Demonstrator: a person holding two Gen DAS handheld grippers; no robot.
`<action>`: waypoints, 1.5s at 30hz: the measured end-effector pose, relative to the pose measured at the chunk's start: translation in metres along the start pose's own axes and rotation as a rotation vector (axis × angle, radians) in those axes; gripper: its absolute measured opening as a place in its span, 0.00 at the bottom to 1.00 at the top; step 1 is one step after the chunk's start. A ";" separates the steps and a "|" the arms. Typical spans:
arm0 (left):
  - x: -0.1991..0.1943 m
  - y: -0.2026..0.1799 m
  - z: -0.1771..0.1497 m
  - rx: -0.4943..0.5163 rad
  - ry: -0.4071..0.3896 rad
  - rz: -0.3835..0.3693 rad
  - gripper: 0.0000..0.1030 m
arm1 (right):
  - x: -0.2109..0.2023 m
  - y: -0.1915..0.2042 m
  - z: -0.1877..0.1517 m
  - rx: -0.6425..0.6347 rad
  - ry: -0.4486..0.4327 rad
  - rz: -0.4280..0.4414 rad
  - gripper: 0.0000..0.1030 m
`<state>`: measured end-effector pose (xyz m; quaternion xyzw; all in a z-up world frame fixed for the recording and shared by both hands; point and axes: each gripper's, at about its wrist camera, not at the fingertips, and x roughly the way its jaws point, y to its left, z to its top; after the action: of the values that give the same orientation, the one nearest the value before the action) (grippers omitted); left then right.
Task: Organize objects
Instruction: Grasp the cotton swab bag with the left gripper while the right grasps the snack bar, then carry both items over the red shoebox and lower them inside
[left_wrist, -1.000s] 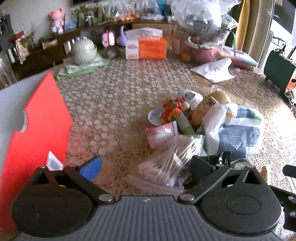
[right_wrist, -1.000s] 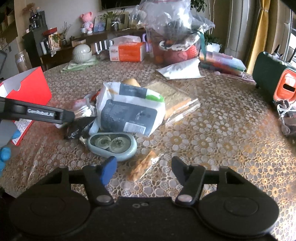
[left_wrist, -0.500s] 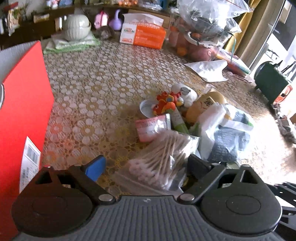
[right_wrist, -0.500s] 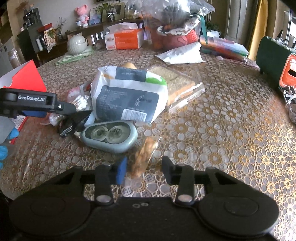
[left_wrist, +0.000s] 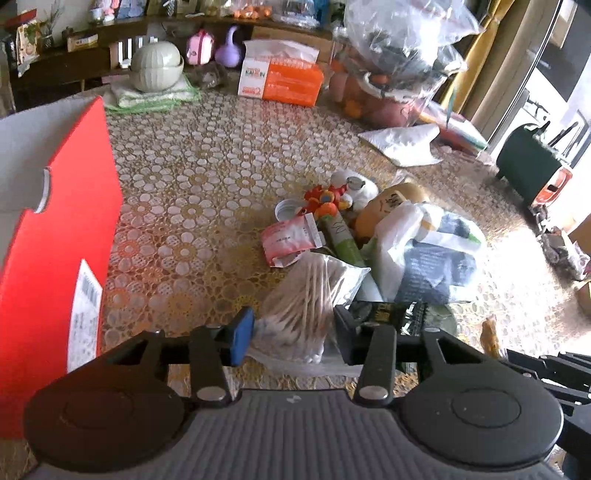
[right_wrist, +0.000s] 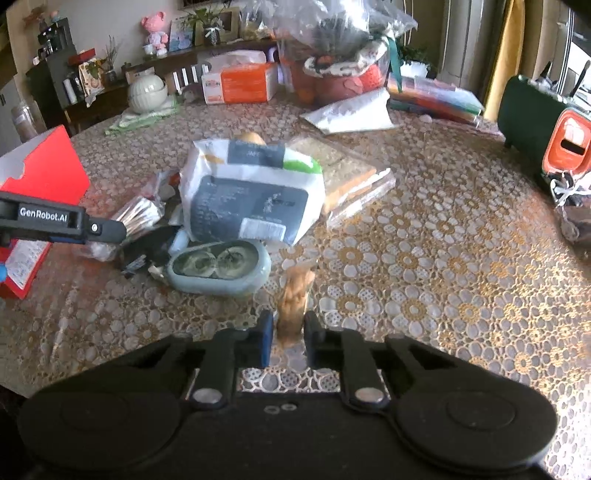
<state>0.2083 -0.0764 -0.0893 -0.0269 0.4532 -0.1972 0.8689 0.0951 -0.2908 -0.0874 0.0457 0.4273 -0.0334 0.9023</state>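
Note:
A pile of loose items lies on the lace-covered table. My left gripper (left_wrist: 291, 336) is closing around a clear bag of cotton swabs (left_wrist: 314, 295), fingers on both sides of it; the bag also shows in the right wrist view (right_wrist: 138, 214). My right gripper (right_wrist: 288, 332) is shut on a small clear packet with a brown snack (right_wrist: 295, 295), which also shows in the left wrist view (left_wrist: 489, 332). An open red box (left_wrist: 55, 240) stands at the left.
In the pile are a white and grey bag (right_wrist: 251, 195), a grey-green oval case (right_wrist: 219, 266), a pink packet (left_wrist: 291, 240), a green tube (left_wrist: 341, 240) and an orange toy (left_wrist: 327, 201). A tissue box (left_wrist: 280, 79) and a filled plastic bag (left_wrist: 399, 48) stand at the back.
My right gripper has closed on the snack packet. My left gripper's fingers have narrowed around the cotton swab bag and the view has shifted slightly.

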 end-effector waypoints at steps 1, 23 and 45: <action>-0.004 0.000 -0.002 0.000 -0.007 0.000 0.43 | -0.004 0.001 0.001 -0.001 -0.008 0.003 0.16; -0.131 0.032 -0.024 -0.067 -0.158 -0.002 0.43 | -0.092 0.088 0.037 -0.136 -0.129 0.168 0.16; -0.216 0.147 -0.018 -0.117 -0.270 0.187 0.43 | -0.092 0.241 0.078 -0.342 -0.179 0.303 0.16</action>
<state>0.1303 0.1407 0.0354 -0.0615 0.3435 -0.0834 0.9334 0.1210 -0.0581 0.0460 -0.0472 0.3333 0.1711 0.9260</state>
